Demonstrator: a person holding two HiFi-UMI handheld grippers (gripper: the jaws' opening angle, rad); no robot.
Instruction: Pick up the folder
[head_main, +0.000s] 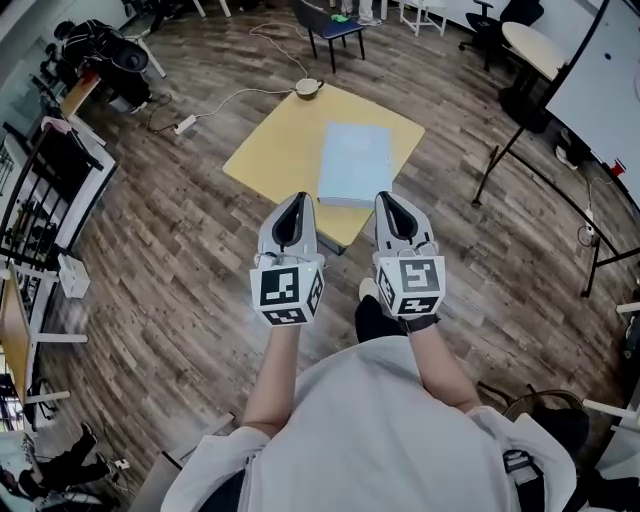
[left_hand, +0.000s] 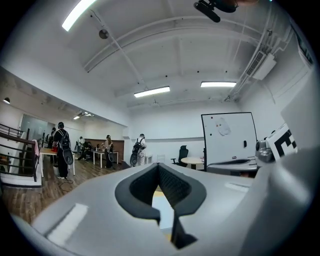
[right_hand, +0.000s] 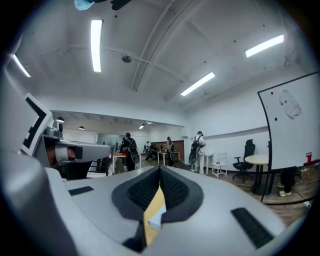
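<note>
Short of the table's (head_main: 268, 150) near edge, left tool (head_main: 296, 199) and right tool (head_main: 388, 198) hover pressed together, empty, apart from the folder (head_main: 355, 160).

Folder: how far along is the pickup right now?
Nothing is done yet: the folder lies flat on the yellow table, untouched. In hand: nothing; the left gripper and right gripper are shut, empty, and clear of it. Left to do: open, reach, grasp, lift.

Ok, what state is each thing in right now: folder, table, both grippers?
Folder: closed, flat on the table, not gripped.
Table: upright, bearing the folder.
Left gripper: shut, empty.
Right gripper: shut, empty.
</note>
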